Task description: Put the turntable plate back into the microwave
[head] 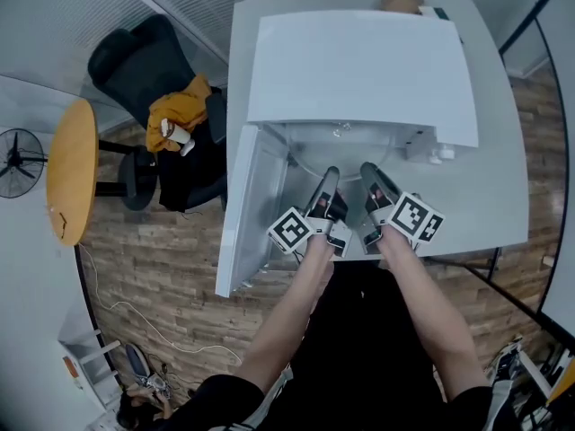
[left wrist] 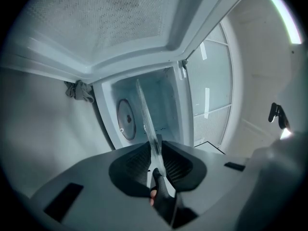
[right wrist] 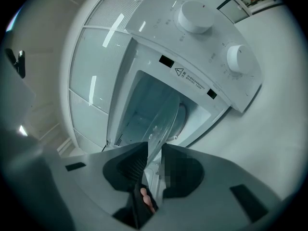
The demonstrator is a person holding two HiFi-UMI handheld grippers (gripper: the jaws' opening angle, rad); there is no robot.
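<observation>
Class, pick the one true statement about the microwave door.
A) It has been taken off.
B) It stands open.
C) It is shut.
B: in the head view the door is swung out at the left of the microwave, leaving the inside exposed.

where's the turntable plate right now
Centre of the head view, the turntable plate is gripped edge-on by the left gripper and right gripper at the mouth of the open microwave.

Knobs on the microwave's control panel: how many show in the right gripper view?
2. One knob sits near the picture's top; the other knob lies lower right of it on the same panel. None seems hidden.
</observation>
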